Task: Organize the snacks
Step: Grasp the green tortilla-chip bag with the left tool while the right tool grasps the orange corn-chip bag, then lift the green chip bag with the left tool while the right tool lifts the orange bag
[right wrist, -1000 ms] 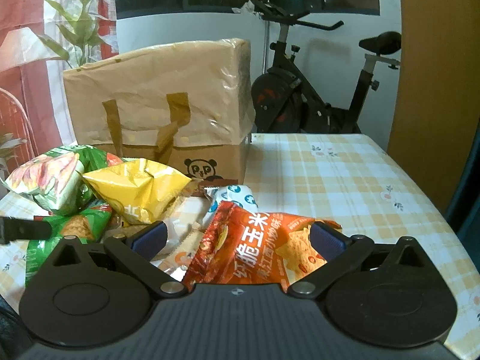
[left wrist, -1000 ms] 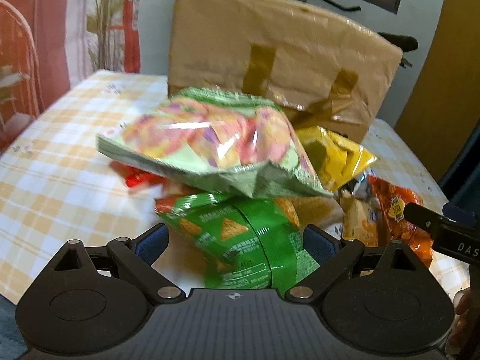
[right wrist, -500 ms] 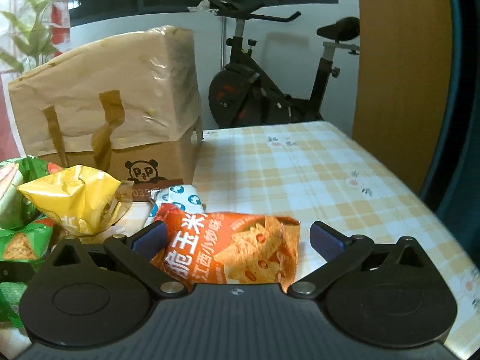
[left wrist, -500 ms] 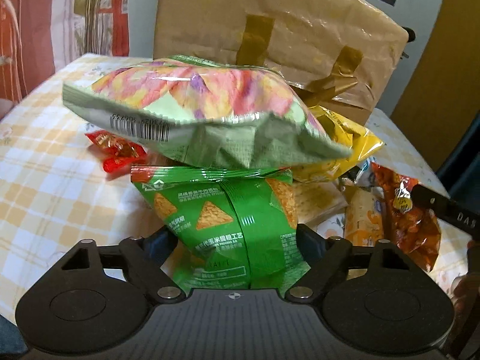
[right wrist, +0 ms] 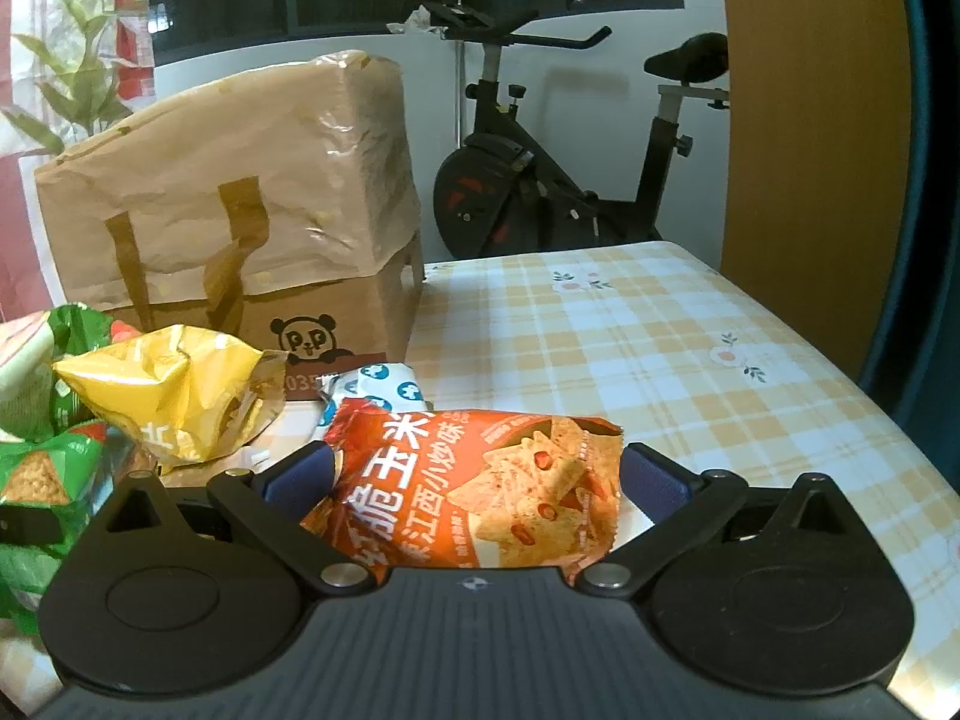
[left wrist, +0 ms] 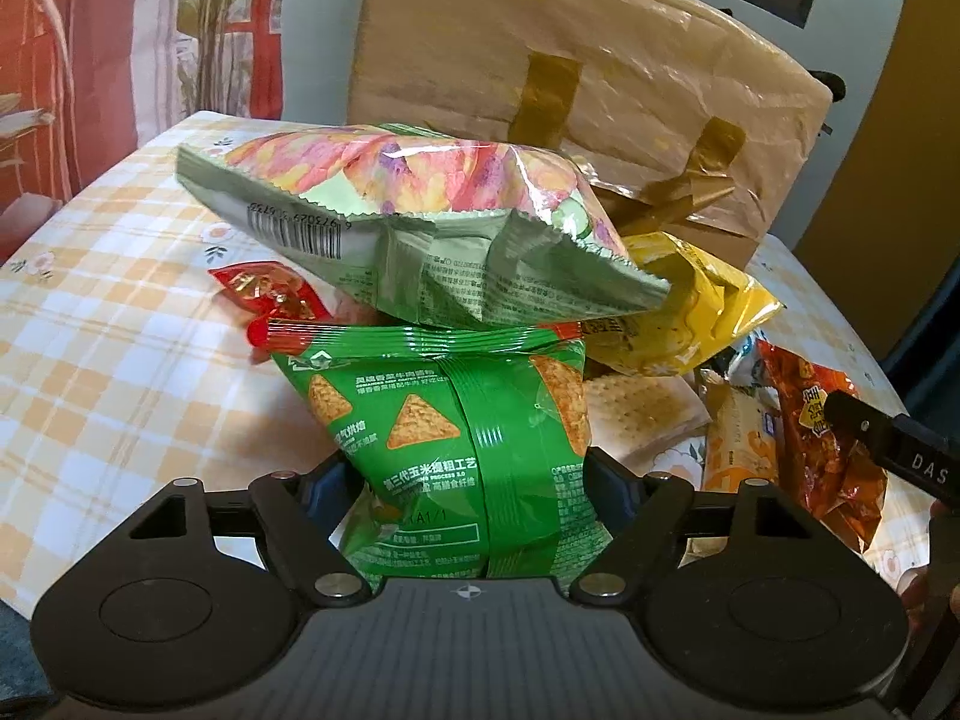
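Two grippers straddle snack bags on the checked table [right wrist: 660, 330]. Left gripper [left wrist: 474, 480], jaws just closing, presses the green chip bag [left wrist: 456, 438]; right gripper [right wrist: 474, 474] stands released around the orange bag [right wrist: 480, 480].

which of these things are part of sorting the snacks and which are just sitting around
Job: green chip bag, pale green bag, yellow bag, orange corn chip bag, small red packet, brown paper bag.
Lying about: exercise bike, plant.
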Tool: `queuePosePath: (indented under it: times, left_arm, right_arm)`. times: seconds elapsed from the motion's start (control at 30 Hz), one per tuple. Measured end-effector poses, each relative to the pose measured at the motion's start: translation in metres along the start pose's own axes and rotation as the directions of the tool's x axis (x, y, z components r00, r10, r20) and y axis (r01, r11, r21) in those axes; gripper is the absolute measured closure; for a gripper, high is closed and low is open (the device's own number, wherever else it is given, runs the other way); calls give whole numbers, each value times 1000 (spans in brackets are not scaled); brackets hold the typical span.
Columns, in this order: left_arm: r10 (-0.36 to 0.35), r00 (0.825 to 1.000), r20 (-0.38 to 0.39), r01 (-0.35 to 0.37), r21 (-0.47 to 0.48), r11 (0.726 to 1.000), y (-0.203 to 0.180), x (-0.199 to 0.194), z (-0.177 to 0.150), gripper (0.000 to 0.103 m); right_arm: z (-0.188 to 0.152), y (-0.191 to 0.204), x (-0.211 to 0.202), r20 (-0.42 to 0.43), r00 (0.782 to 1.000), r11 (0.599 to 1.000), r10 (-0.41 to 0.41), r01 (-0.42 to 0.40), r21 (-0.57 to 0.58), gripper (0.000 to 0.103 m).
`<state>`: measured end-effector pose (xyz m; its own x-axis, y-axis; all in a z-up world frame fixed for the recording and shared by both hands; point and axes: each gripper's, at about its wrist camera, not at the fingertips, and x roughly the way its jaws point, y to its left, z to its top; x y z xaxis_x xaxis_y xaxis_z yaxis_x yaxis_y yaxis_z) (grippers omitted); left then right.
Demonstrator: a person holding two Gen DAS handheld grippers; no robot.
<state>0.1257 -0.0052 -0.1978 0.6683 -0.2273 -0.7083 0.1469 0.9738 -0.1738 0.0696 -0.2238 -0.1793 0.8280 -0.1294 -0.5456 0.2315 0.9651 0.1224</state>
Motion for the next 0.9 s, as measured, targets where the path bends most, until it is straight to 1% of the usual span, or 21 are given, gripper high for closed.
queuePosePath:
  times: [0.17, 0.27, 0.37, 0.43, 0.7, 0.9]
  left_arm:
    - [14, 1000, -9, -14, -24, 1000, 4, -2, 1, 23]
    - [19, 1000, -4, -20, -34, 999, 7, -5, 1, 23]
    - [37, 999, -5, -37, -43, 998, 11, -9, 0, 23]
    - [52, 999, -10, -53, -66, 996, 18, -14, -2, 23]
    - [116, 993, -4, -114, -193, 974, 50, -28, -4, 23]
    - [169, 986, 14, -162, -225, 961, 55, -35, -4, 23]
  right_arm:
    - [-1, 3, -1, -5, 1000, 1000, 5, -5, -11, 0]
    - [-3, 4, 2, -28, 999, 1000, 16, -17, -19, 0]
    - [-6, 5, 5, -48, 999, 1000, 12, -13, -20, 0]
    - [-6, 5, 4, -49, 999, 1000, 14, -15, -21, 0]
    - [-7, 14, -2, -27, 999, 998, 20, -21, -53, 0]
    - [-7, 17, -2, -28, 999, 997, 25, -27, -68, 0]
